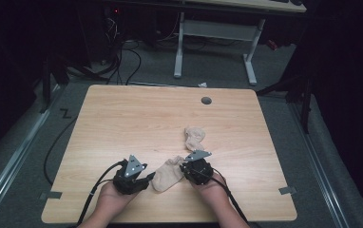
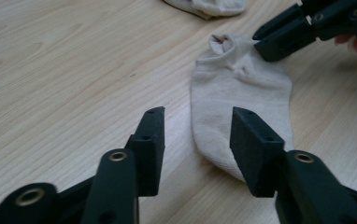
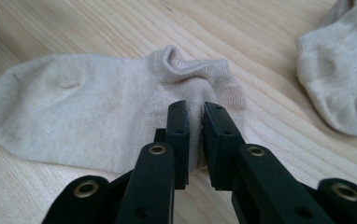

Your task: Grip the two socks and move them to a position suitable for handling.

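A beige ankle sock [image 1: 167, 174] lies flat on the wooden table [image 1: 122, 118] near its front edge, between my two grippers. My right gripper [image 3: 198, 135] is shut on the sock [image 3: 97, 112] at the cuff end, with fabric pinched in the thin gap between its jaws. In the left gripper view, that right gripper [image 2: 270, 42] bites the cuff from the far side. My left gripper [image 2: 200, 135] is open at the toe end of the sock [image 2: 242, 93]. One jaw is over the toe and the other over bare wood, and neither presses the fabric.
A second beige sock [image 1: 194, 137] lies crumpled just beyond the first, toward the table's middle. A round cable hole [image 1: 206, 100] sits near the far edge. Both forearms come in over the front edge. A white desk frame [image 1: 251, 61] stands on the floor behind.
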Motion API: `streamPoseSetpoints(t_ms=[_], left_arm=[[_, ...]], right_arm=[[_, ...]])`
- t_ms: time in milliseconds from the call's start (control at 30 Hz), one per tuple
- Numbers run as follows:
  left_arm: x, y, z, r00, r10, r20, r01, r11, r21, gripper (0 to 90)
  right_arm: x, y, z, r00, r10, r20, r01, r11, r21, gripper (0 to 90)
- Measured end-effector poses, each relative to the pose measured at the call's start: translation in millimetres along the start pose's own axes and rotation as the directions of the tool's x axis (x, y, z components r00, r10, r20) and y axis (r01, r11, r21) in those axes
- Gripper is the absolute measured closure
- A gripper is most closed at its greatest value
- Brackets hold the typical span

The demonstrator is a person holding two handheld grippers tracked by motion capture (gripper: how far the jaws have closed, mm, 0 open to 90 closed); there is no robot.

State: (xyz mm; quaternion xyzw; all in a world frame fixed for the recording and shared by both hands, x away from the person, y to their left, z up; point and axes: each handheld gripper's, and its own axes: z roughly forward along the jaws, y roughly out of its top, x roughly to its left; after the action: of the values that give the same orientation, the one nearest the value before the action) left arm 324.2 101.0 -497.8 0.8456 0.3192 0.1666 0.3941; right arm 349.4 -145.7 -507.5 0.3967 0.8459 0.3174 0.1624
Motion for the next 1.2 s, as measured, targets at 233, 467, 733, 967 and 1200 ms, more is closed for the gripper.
streamPoseSetpoints(t_ms=[233,467,733,967,1200], left_arm=[[-7.3,-2.7,9.0,0.9988,0.034,0.034,-0.036,0.9980,0.052,67.3],[-17.6,-6.7,18.4,0.9952,0.094,0.027,-0.096,0.9903,0.100,72.9],[-14.7,-10.2,22.1,0.9949,0.101,0.007,-0.101,0.9857,0.135,78.0],[-11.1,-11.4,21.2,0.9944,0.106,0.005,-0.106,0.9849,0.137,80.2],[-2.7,-15.2,16.3,0.9951,0.098,0.014,-0.099,0.9847,0.144,81.0]], right_arm=[[-1.6,-1.3,1.4,1.0000,0.006,0.000,-0.006,1.000,0.018,80.5],[-3.1,-3.0,2.2,0.9997,0.023,-0.005,-0.023,0.999,0.026,79.9],[-3.4,-3.3,1.2,0.9997,0.024,-0.010,-0.023,0.999,0.023,77.5],[-6.3,-0.6,-5.4,0.9987,0.049,-0.016,-0.049,0.999,-0.008,70.4],[-16.9,3.7,-7.6,0.9972,0.074,0.007,-0.073,0.996,-0.059,70.8]])
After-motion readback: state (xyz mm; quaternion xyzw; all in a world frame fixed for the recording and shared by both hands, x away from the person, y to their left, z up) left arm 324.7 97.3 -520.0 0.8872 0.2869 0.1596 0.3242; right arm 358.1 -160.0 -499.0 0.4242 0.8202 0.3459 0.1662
